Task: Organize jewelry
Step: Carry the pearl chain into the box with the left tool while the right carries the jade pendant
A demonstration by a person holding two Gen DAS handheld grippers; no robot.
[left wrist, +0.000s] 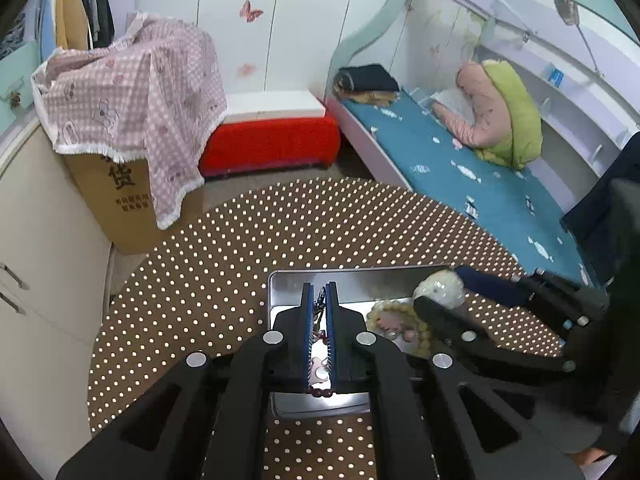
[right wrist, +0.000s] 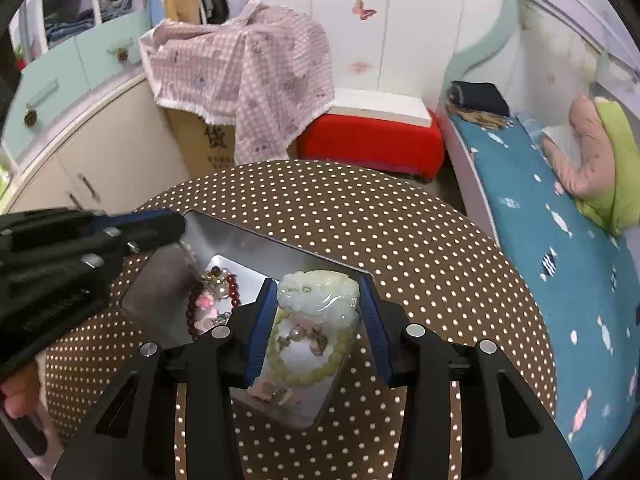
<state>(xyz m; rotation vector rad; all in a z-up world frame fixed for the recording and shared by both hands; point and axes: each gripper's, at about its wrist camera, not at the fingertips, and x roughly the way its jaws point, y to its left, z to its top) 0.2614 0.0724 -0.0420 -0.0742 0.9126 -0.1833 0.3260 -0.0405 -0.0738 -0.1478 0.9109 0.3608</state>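
Jade pendant (right wrist: 318, 296) clamped in right jaws, left jaws nearly closed on a chain (left wrist: 320, 308)

A round brown table with white polka dots (left wrist: 224, 248) stands near a red fuzzy stool (left wrist: 272, 140), a cardboard box draped in pink checked cloth (left wrist: 132, 92), and a blue-sheeted bed (left wrist: 460, 168).

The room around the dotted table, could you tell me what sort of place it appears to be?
Most likely a child's bedroom at home. A bed with a blue patterned sheet runs along one side, white wardrobe doors carry butterfly stickers, and clothes hang in the corner.
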